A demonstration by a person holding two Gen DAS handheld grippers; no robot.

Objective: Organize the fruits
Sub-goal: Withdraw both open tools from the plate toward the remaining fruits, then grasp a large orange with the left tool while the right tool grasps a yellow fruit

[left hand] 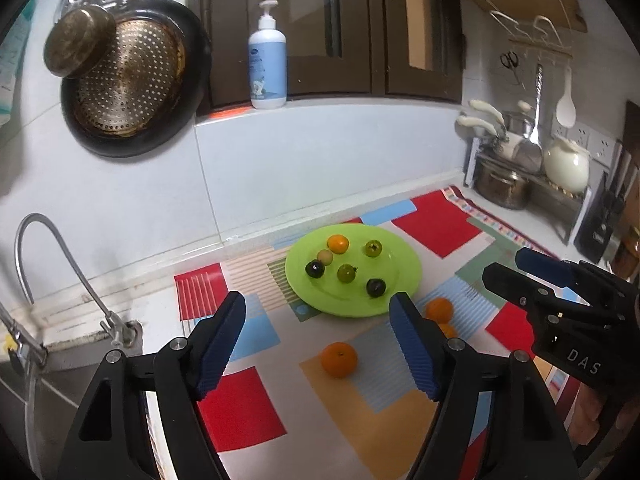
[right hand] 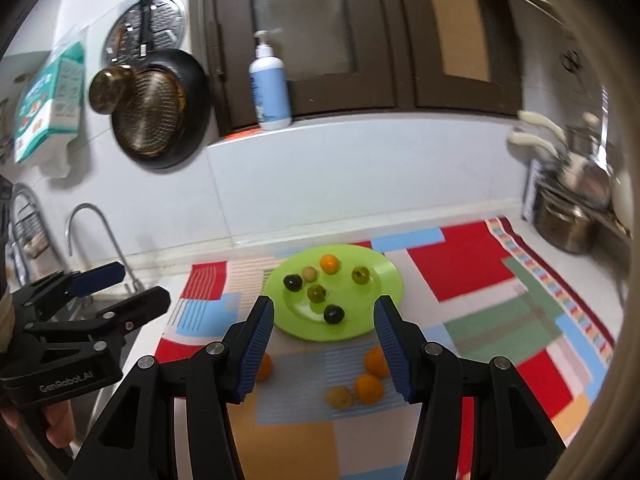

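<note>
A green plate (left hand: pixel 400 280) (right hand: pixel 380 312) on a patchwork mat holds several small fruits: an orange (left hand: pixel 338 243) (right hand: pixel 329 263), green ones (left hand: pixel 373 248) and dark plums (left hand: pixel 376 287) (right hand: pixel 333 314). Loose oranges lie on the mat in front of the plate (left hand: pixel 339 359) (right hand: pixel 369 389), with a yellowish fruit (right hand: pixel 339 397) beside them. My left gripper (left hand: pixel 318 344) is open and empty above the mat, near the loose orange. My right gripper (right hand: pixel 324 350) is open and empty, hovering over the plate's near edge; it also shows in the left wrist view (left hand: pixel 516 268).
A sink with a curved tap (left hand: pixel 52 256) lies left of the mat. A pan (left hand: pixel 132 80) hangs on the tiled wall, a pump bottle (left hand: pixel 267 64) stands on the ledge. Pots and utensils (left hand: pixel 520 168) crowd a rack at the right.
</note>
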